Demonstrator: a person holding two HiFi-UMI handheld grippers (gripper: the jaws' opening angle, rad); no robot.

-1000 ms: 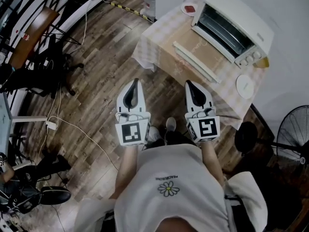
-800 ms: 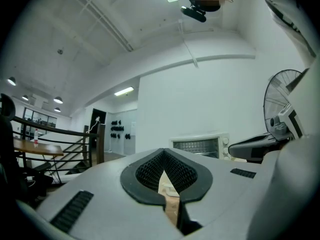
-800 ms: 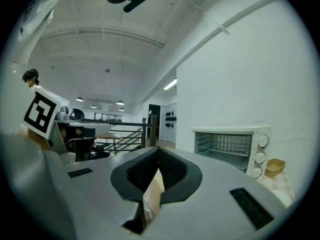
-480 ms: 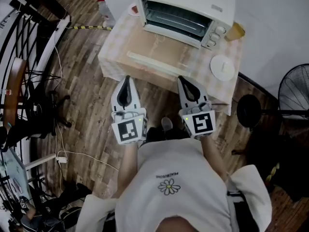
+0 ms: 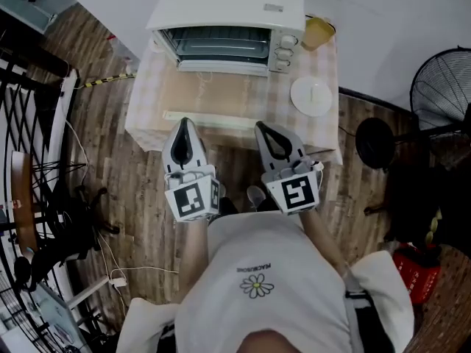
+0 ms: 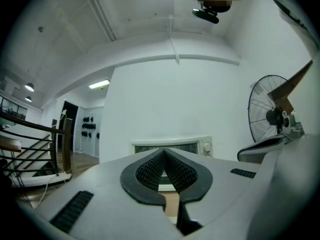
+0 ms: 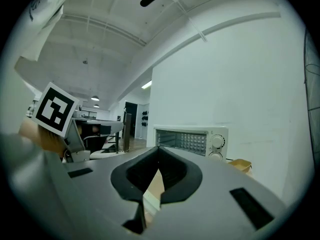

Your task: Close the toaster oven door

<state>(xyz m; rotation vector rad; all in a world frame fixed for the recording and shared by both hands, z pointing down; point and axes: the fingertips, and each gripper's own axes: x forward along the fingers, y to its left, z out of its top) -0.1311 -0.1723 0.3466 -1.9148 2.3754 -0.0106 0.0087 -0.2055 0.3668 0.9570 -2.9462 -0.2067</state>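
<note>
A white toaster oven [image 5: 228,20] stands at the back of a small table with a checked cloth [image 5: 143,101]. Its glass door [image 5: 210,94] lies folded down flat toward me, with the pale handle bar [image 5: 210,118] along the front edge. My left gripper [image 5: 185,121] is shut and empty, its tip just short of the handle's left part. Shut and empty too, my right gripper [image 5: 263,126] hovers near the handle's right end. The left gripper view shows the oven [image 6: 172,146] beyond shut jaws [image 6: 163,151]. In the right gripper view the oven [image 7: 192,140] sits behind the jaws [image 7: 159,149].
A white plate [image 5: 310,95] and a yellowish cup [image 5: 318,31] sit right of the oven. A standing fan [image 5: 441,87] and a dark round stool [image 5: 375,142] are to the right, a red object [image 5: 416,274] lower right. A black stair railing [image 5: 29,160] runs along the left.
The view has swung round so the table and oven now lie straight ahead and closer to both gripper tips. Both grippers stay shut and empty.
</note>
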